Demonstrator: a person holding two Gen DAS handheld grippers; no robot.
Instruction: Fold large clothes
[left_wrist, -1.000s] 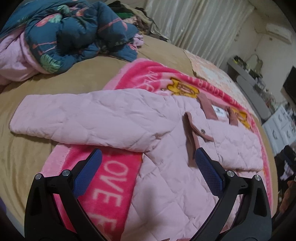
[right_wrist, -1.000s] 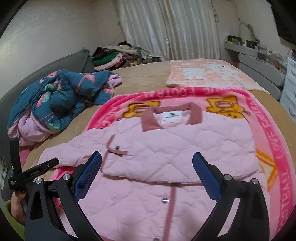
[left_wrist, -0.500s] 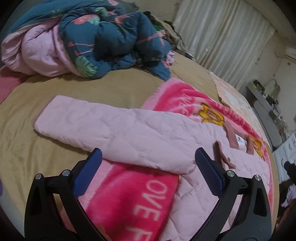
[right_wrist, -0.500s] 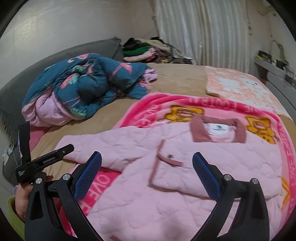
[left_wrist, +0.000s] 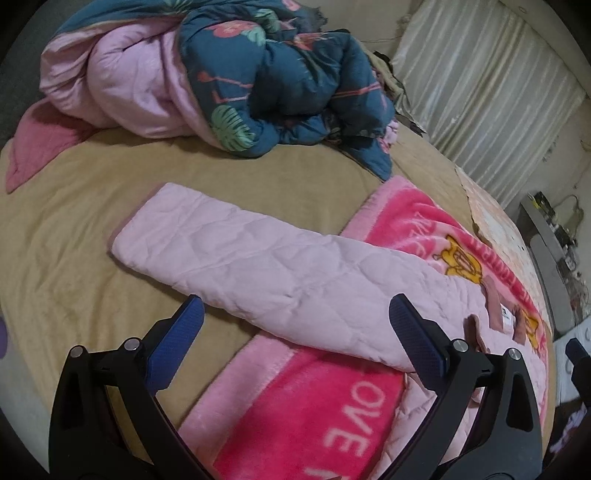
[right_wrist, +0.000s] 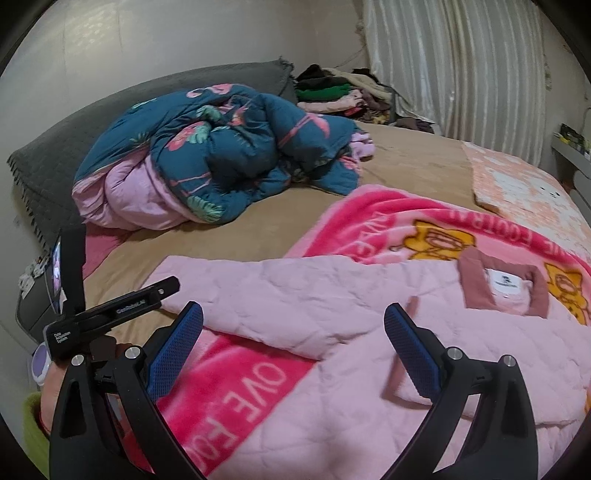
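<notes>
With both tongs, left (left_wrist: 295, 325) and right (right_wrist: 293, 328), gaping empty over the jacket (right_wrist: 369, 332) on the bed (left_wrist: 74, 229), its sleeve (left_wrist: 258, 269) toward ten o'clock, we risk pinching the blanket (left_wrist: 306, 417) too.

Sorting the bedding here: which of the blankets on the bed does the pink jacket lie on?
The bright pink blanket with yellow bears and white lettering, under the jacket. The teal flamingo comforter is bunched apart; the peach blanket lies beyond.
</notes>
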